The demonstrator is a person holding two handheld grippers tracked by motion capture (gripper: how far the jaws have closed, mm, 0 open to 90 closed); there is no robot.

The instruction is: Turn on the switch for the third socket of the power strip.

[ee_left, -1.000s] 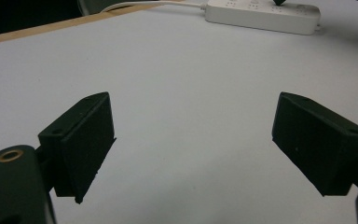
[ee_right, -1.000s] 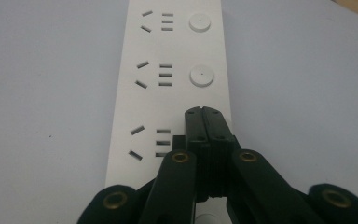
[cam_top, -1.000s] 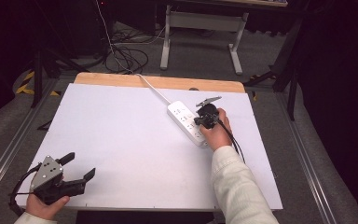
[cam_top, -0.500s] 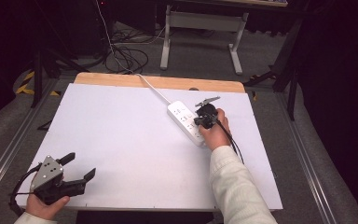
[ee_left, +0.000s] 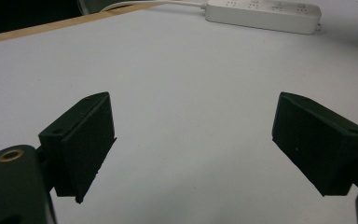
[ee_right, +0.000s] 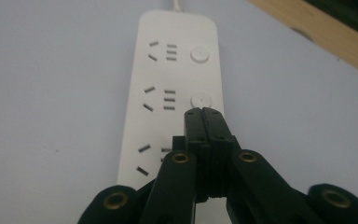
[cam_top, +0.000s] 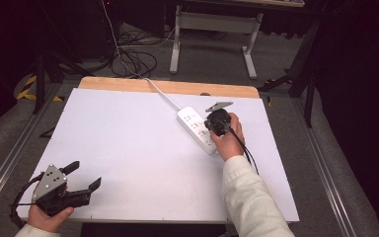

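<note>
A white power strip (cam_top: 196,129) lies on the white table top (cam_top: 128,143) at the right of the middle, its cord running off the far edge. My right gripper (cam_top: 216,121) sits over the strip, shut with nothing between its jaws. In the right gripper view its closed tip (ee_right: 203,114) hovers just below the second round button (ee_right: 201,100) of the strip (ee_right: 168,74). My left gripper (cam_top: 81,176) rests at the near left corner, open and empty. The left gripper view shows its two jaws wide apart above bare table, with the strip (ee_left: 261,11) far off.
The table's wooden far edge (cam_top: 168,87) borders a floor with tangled cables (cam_top: 133,59) and a white stand (cam_top: 212,29). Metal rails (cam_top: 10,158) run along both sides of the table.
</note>
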